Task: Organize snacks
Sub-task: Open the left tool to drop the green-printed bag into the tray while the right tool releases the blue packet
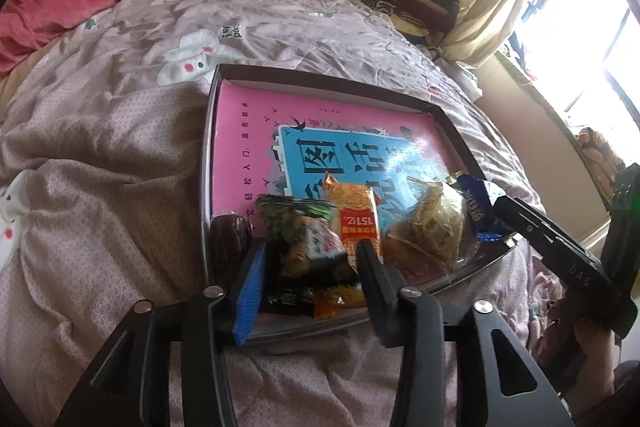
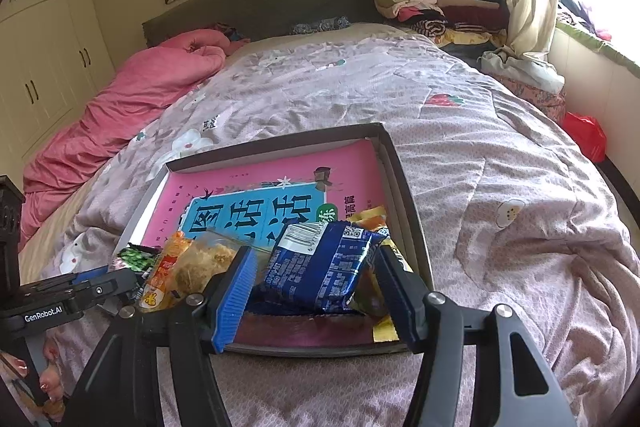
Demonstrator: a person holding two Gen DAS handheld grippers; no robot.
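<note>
A shallow box (image 2: 404,163) is lying on the bed (image 2: 500,155), its floor covered by a pink and blue book (image 2: 248,203), and the snacks are crowding along the box's near edge. The right gripper (image 2: 312,287) is reaching over that edge with its fingers (image 2: 236,291) spread on either side of a dark blue packet (image 2: 320,267); the packet is sitting between them, propped on other wrappers, its long axis seeming to run away from the camera, and the pads do not appear to be pressing it. The left gripper (image 1: 310,267) is hanging just beside, fingers likewise spread around a green-and-white packet (image 1: 308,235), with an orange packet (image 1: 356,215) at its right finger. The right hand is nearer the blue packet, so closing there looks like the next move.
</note>
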